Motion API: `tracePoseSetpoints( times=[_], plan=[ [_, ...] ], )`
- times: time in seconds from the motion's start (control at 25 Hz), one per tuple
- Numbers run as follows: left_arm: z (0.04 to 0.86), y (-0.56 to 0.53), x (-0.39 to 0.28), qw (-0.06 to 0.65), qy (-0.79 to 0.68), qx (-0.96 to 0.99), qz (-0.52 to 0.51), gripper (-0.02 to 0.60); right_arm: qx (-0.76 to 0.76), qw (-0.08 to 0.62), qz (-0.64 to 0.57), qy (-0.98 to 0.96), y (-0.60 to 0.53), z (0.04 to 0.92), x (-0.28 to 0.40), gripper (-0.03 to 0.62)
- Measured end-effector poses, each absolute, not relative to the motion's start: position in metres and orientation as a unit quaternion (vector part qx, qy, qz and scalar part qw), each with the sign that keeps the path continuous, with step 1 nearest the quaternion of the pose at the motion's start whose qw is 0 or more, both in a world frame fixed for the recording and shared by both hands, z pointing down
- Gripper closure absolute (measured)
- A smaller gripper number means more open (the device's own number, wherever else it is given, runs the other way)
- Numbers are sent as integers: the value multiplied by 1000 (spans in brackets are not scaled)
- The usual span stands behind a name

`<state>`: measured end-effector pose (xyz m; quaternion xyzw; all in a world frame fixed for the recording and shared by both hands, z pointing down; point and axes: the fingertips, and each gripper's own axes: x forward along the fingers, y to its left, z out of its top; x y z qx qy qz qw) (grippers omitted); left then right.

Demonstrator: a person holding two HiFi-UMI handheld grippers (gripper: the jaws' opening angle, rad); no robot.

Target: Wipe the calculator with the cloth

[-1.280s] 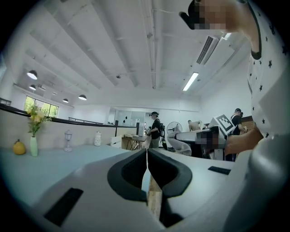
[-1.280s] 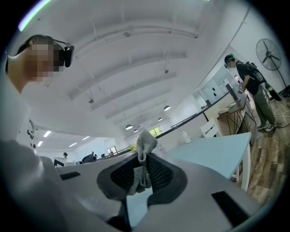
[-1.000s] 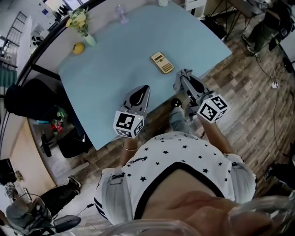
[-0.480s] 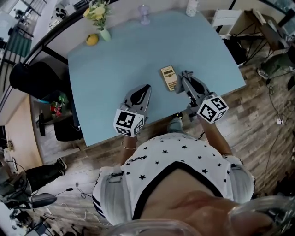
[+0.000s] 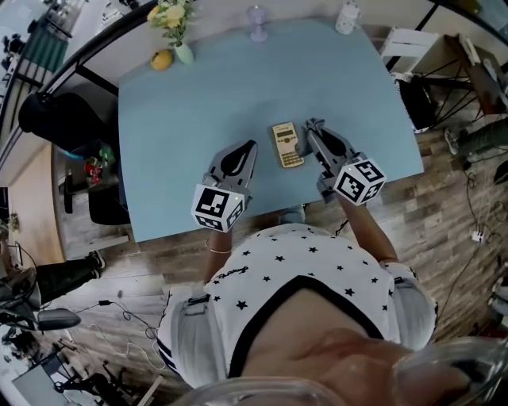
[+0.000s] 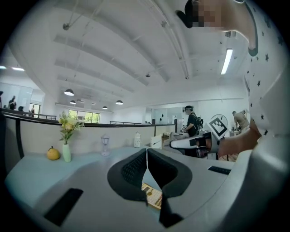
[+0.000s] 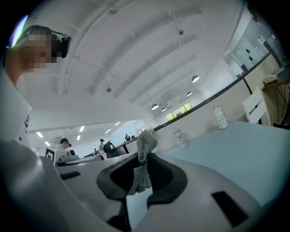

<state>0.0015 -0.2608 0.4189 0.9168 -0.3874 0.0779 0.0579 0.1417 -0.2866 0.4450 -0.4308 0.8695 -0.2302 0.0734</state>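
A gold calculator point(image 5: 286, 144) lies flat on the light blue table point(image 5: 198, 95), near its front edge. My right gripper point(image 5: 309, 136) is just to the calculator's right, shut on a grey cloth point(image 7: 144, 158) that bunches up above its jaws; the cloth point(image 5: 312, 128) also shows at that gripper's tip. My left gripper point(image 5: 244, 152) hovers to the calculator's left with its jaws closed and nothing between them. In the left gripper view a corner of the calculator point(image 6: 152, 195) peeks out below the left gripper point(image 6: 147, 156).
At the table's far edge stand a vase of yellow flowers point(image 5: 176, 32), a yellow fruit point(image 5: 161, 59), a clear glass point(image 5: 257, 21) and a white bottle point(image 5: 346, 16). A black chair point(image 5: 67, 127) stands left of the table, a white stool point(image 5: 409, 46) to its right.
The view has swung, so the table sits more centred. Both grippers have drawn in toward the calculator, and the right one with the cloth now sits beside its right edge.
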Motion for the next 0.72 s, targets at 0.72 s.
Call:
tracePoseSetpoints(
  times=[0.72],
  plan=[
    [430,-281,9,70,-464,879,87,551,-365,-9,-263,893,-336,504,141,544]
  ],
)
